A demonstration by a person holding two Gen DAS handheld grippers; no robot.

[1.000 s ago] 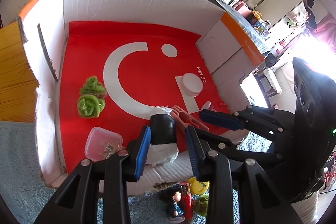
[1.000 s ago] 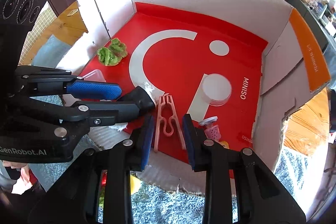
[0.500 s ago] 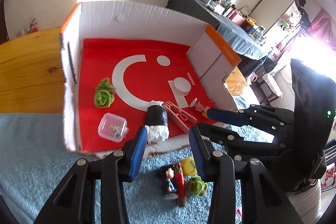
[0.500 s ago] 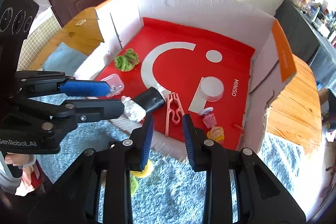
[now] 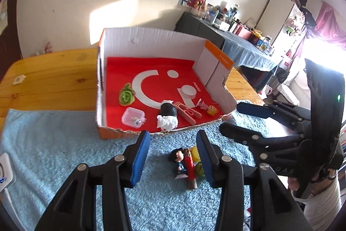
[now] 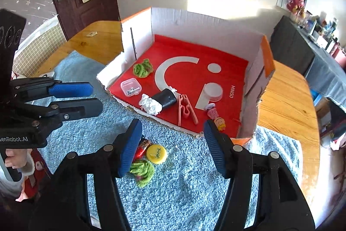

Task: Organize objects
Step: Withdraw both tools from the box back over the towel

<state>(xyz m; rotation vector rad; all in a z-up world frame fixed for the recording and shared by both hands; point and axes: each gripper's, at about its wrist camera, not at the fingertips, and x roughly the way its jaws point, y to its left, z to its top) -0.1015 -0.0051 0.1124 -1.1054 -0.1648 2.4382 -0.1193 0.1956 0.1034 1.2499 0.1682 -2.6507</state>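
A sunlit room, a wooden table (image 5: 49, 79) and on it a blue towel (image 5: 64, 144) under both my claws. The largest thing is the cut-down box (image 6: 194, 21) with its red floor, already holding a black roll (image 6: 164, 99), a pink clip (image 6: 186, 109), a clear case (image 6: 130, 87), a green fuzzy coil (image 6: 142, 68) and small toys.

Outside it, on the towel near the box's front edge, wait a second coil (image 6: 142, 170), a yellow cap (image 6: 156, 154), a figurine (image 5: 179, 162) and a red stick (image 5: 190, 166).

My left claw (image 5: 173, 154) hangs wide and empty over the figurine; my right claw (image 6: 173, 148) is wide and empty too, above the cap.

I judge all these light. The coil is soft, so pinch across its middle. The cap is hard, flat and likely slippery; grip it across its rim. The figurine I would take by the body.
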